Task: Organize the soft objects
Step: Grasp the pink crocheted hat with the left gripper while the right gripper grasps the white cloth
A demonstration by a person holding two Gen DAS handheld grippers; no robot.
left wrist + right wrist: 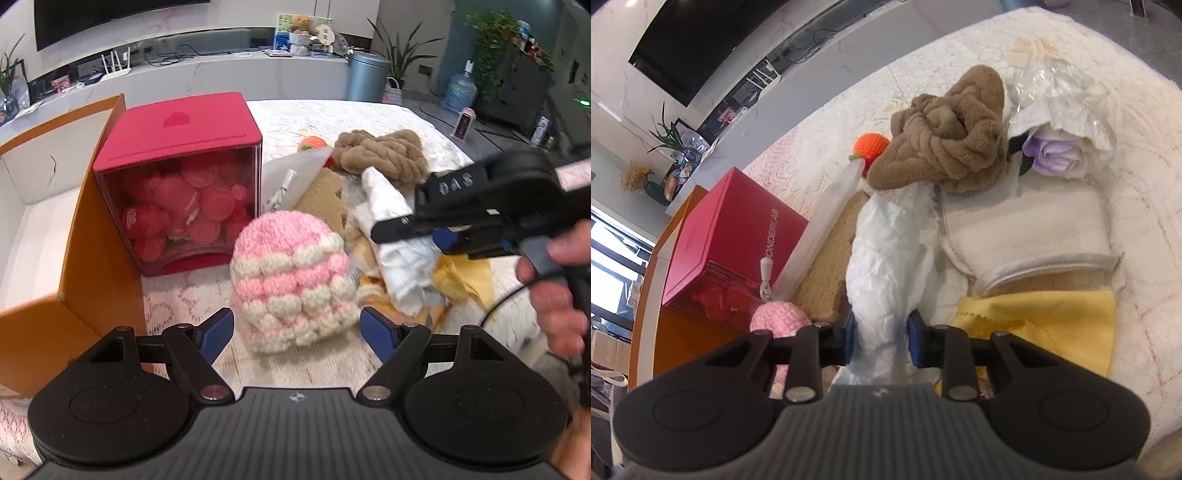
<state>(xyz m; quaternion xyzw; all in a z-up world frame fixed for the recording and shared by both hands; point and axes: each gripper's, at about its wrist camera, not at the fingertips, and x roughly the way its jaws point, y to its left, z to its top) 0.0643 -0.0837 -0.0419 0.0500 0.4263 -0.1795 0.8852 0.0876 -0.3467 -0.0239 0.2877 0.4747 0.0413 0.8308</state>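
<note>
Right gripper (879, 341) has its 2 blue pads pinched on the crumpled white tissue-like cloth (886, 258) in the heap, the pick-up step. Left gripper (296, 330) gapes wide around the pink-and-cream crocheted hat (291, 277). Next: lift clear toward the orange cardboard box (92, 229).

A white lace tablecloth (354, 114) covers the table. On it at left stand an orange box (92, 266) and a red cube case (177, 177), touching; a pink-and-cream knitted hat (291, 280) lies near, with a heap of cloths (402, 251) to its right.
</note>
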